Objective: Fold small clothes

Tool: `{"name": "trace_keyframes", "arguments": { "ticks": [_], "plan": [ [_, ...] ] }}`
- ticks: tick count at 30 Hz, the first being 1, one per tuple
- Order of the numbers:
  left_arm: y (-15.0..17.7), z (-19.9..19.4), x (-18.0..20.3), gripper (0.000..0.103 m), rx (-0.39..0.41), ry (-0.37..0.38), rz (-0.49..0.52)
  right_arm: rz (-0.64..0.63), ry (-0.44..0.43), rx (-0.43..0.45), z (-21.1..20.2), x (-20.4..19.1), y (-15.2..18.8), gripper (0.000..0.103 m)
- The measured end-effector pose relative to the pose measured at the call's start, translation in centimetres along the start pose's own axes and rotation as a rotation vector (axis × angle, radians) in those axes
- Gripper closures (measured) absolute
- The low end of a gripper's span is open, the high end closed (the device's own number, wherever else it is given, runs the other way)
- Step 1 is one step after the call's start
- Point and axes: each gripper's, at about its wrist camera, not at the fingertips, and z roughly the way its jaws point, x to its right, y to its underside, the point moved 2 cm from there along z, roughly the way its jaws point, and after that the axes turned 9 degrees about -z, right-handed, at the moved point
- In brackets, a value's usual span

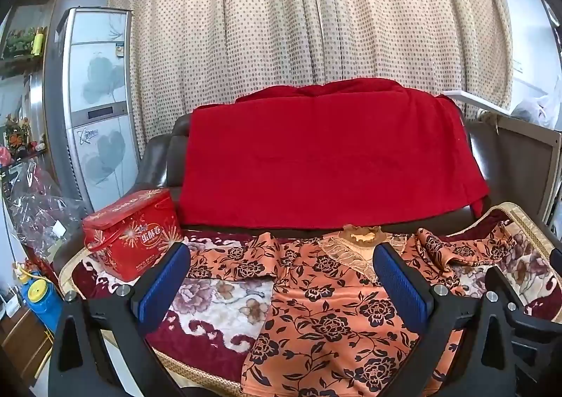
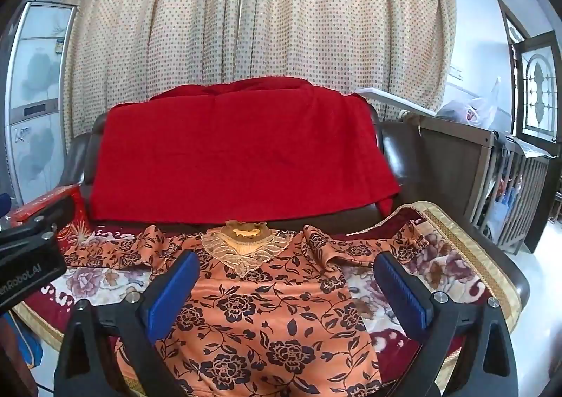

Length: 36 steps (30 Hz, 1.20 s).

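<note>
Left wrist only — whole red tin (image 1: 131, 232)

The red tin (image 1: 131, 232) bears gold Chinese characters — 蛋酥卷; the left gripper's body (image 2: 24, 267) at the right view's edge reads "enRobot.AI" — its start cut off.

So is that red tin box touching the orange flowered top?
Apart. In the left wrist view the red tin box sits on the floral blanket, and a strip of blanket shows between it and the sleeve of the orange flowered top.
</note>
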Motion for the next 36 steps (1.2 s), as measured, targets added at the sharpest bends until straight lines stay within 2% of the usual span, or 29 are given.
{"name": "trace_keyframes", "arguments": {
  "ticks": [5, 15, 23, 30, 36],
  "plan": [
    [0.1, 0.2, 0.1, 0.0, -0.006, 0.001, 0.002, -0.009, -0.011, -0.007, -1.1, 2.8, -1.1, 0.002],
    [0.4, 0.6, 0.6, 0.0, -0.013, 0.005, 0.021, -0.006, 0.007, 0.015, -0.4, 0.8, -0.5, 0.002],
    [1.0, 2.0, 1.3, 0.0, -0.034, 0.005, 0.036, -0.008, 0.0, -0.029, 1.0, 1.3, 0.0, 0.002],
    [1.5, 5.4, 2.5, 0.0, -0.068, 0.016, 0.047, -0.005, 0.01, -0.063, 4.0, 2.2, 0.6, 0.002],
    [2.3, 10.4, 3.5, 0.0, -0.106, 0.021, 0.023, 0.068, 0.02, -0.103, 8.9, 5.8, 2.3, 0.002]
  ]
}}
